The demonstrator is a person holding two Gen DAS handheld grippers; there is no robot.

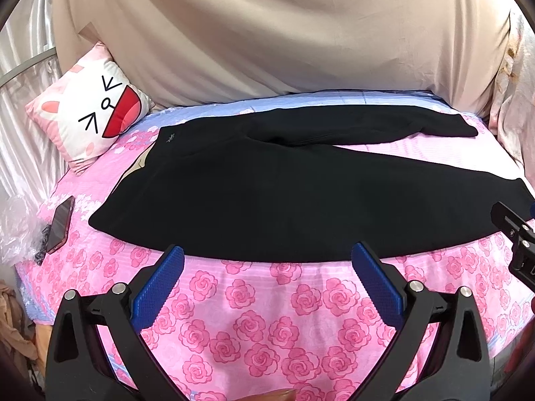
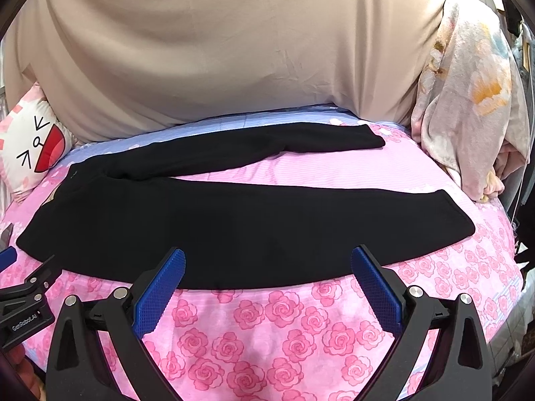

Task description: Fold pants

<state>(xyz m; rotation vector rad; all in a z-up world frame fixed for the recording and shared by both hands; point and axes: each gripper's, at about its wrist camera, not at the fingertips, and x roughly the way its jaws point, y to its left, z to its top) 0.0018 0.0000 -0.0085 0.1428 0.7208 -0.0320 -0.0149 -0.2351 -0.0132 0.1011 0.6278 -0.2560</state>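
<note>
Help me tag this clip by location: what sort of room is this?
Most likely a bedroom. The black pants lie on a bed with a pink rose-print sheet, a cartoon-face pillow sits at the far left, and a phone rests on the sheet.

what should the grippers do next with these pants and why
Probably ease both grippers forward and down to the near edge of the black pants. The left gripper and right gripper are both open and hold nothing, and the pants lie flat on the pink bedsheet with legs spread apart, not yet folded.
</note>
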